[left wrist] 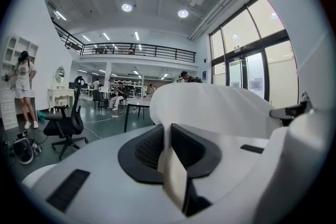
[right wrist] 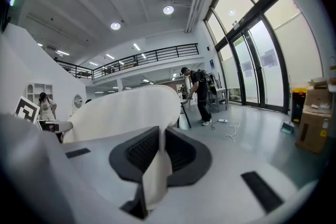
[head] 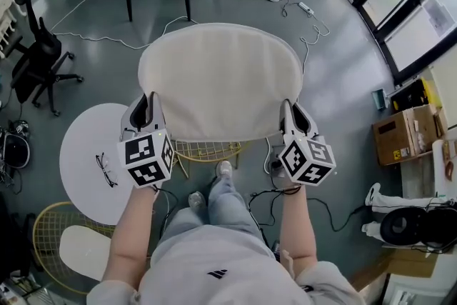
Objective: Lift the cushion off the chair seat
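Jaws first: your left gripper [left wrist: 169, 147] is clenched on a thin fold of the cushion's near-left edge, and your right gripper [right wrist: 157, 155] pinches the near-right edge the same way. The cushion [head: 221, 75] is spread between them above the gold wire chair [head: 207, 151], whose seat shows bare just under the near edge. The lift looks largely made, though the cushion hides whether its far edge has cleared the chair. Carrying it away remains. The round white table [head: 86, 153] stands close on the left. Right and far you have open floor, with a loose cable [head: 314, 32].
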Motion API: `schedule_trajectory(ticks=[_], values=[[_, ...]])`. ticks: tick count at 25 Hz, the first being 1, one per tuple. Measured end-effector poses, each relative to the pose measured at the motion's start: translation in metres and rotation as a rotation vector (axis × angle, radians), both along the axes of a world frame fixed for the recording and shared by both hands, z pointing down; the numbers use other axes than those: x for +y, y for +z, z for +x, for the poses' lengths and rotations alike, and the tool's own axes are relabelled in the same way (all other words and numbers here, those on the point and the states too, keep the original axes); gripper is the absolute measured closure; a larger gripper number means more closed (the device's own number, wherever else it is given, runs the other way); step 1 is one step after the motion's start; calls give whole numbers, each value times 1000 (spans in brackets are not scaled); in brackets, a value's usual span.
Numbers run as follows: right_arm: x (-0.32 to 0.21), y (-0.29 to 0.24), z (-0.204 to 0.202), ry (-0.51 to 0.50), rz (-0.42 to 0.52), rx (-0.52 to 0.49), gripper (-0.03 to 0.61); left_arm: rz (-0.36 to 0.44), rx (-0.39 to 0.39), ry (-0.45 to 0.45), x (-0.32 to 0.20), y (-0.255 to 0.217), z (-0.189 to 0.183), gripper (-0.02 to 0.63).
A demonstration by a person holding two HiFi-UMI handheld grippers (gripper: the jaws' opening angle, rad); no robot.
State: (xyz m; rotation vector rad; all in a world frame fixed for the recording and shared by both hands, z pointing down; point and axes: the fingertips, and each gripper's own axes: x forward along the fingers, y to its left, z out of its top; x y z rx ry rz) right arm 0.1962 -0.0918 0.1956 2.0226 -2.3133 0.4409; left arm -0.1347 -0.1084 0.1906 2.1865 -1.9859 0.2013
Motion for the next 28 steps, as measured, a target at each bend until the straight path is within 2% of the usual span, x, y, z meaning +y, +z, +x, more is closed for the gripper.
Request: schedule_trajectory(ticks=[16,28], values=[[1,-25,-4,-22,84,53,525,68,-4,39,-6,-20,-3,559],[3,-25,-8,-18,90,61,525,68,7,35,-4,-17,-7,558]])
